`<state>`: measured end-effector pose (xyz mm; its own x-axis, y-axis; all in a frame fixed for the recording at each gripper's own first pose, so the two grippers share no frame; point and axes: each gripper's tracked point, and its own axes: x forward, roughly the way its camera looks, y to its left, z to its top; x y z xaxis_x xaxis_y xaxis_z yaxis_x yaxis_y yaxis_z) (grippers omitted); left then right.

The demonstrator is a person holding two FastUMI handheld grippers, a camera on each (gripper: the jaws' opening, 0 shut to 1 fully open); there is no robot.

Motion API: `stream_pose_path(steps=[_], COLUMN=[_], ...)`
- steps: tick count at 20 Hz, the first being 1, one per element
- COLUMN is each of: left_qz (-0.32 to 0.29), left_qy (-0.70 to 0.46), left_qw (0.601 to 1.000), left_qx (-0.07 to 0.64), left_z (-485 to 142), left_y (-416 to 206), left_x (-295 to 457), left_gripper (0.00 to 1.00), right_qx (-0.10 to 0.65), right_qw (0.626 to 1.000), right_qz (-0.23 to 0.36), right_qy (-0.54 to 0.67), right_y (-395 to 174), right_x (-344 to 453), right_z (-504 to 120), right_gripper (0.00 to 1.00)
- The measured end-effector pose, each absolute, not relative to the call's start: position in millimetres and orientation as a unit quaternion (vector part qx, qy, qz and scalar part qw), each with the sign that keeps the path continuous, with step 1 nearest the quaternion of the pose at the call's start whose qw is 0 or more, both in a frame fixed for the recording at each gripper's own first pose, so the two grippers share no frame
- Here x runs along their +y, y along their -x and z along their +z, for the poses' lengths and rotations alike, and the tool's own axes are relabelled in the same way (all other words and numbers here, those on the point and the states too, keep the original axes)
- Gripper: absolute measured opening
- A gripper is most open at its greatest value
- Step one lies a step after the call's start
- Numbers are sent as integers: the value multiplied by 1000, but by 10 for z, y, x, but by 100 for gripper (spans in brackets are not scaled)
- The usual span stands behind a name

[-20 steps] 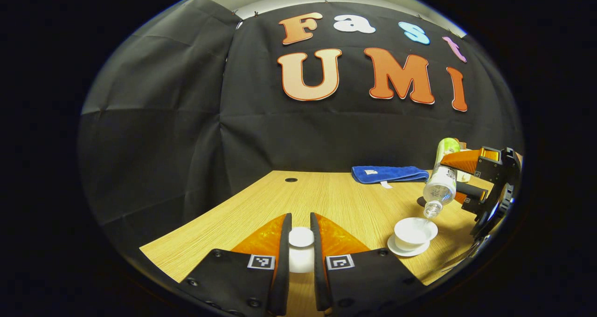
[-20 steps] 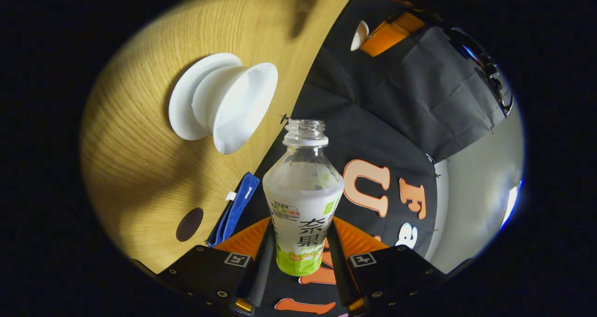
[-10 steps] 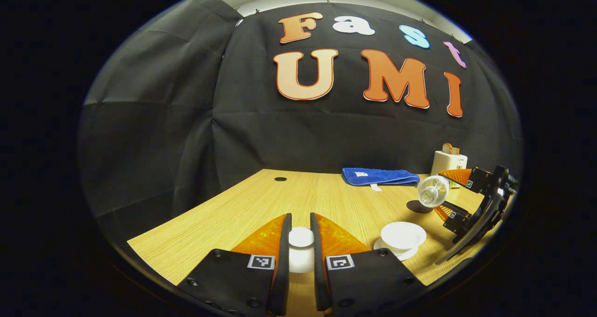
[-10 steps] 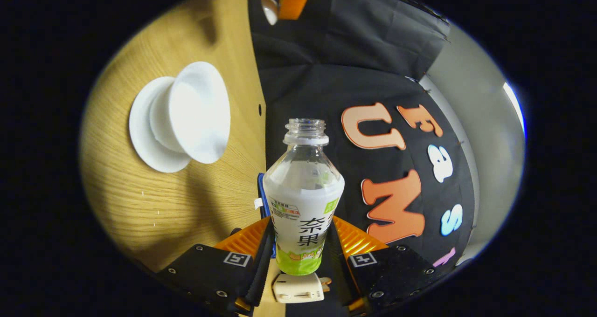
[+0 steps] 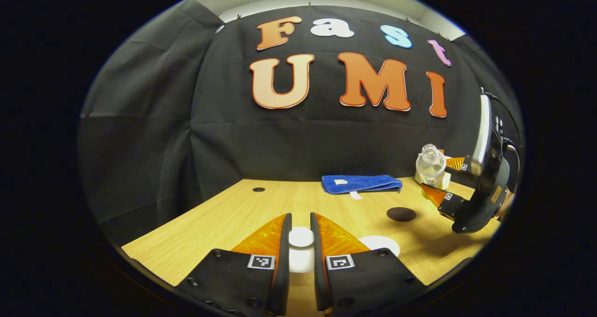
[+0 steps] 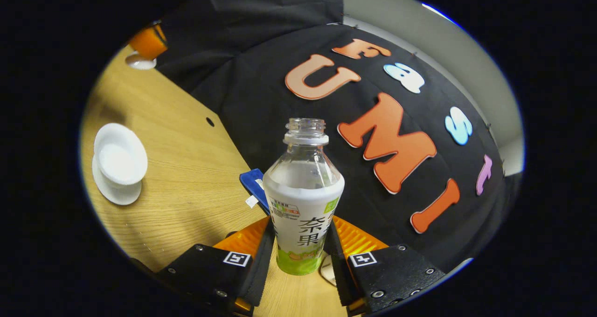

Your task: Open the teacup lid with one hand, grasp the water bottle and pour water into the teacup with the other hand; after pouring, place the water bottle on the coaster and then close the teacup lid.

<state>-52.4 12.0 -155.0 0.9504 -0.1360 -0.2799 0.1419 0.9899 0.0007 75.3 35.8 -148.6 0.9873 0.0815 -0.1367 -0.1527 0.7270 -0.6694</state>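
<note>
Just tipped the water bottle (image 6: 303,200) back upright in my right gripper (image 6: 298,249), still clamped on it, left gripper (image 5: 301,242) still pinching the teacup lid (image 5: 301,237), so pouring's done and the coaster (image 5: 401,214) looks like the next stop.

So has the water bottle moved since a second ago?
Yes. In the left gripper view the water bottle has swung from tipped over the teacup to upright, away from it, beyond the dark coaster, held in the right claw.

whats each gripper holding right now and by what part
The left gripper pinches the teacup lid by its knob. The right gripper clamps the water bottle around its lower labelled body.
</note>
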Motion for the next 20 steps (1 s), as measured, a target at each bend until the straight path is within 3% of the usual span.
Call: stream_pose_path(steps=[11, 20], left_qz=[-115, -119], left_qy=[-9, -12], left_qw=[982, 981], left_qx=[152, 155], left_z=[-1724, -1725], left_y=[378, 269], left_x=[-530, -555], left_gripper=[26, 26], right_qx=[94, 160], right_qw=[971, 985], right_qz=[53, 52], right_qy=[213, 31], right_y=[-988, -1290], right_x=[-128, -126], right_z=[-1531, -1886], right_gripper=[63, 62])
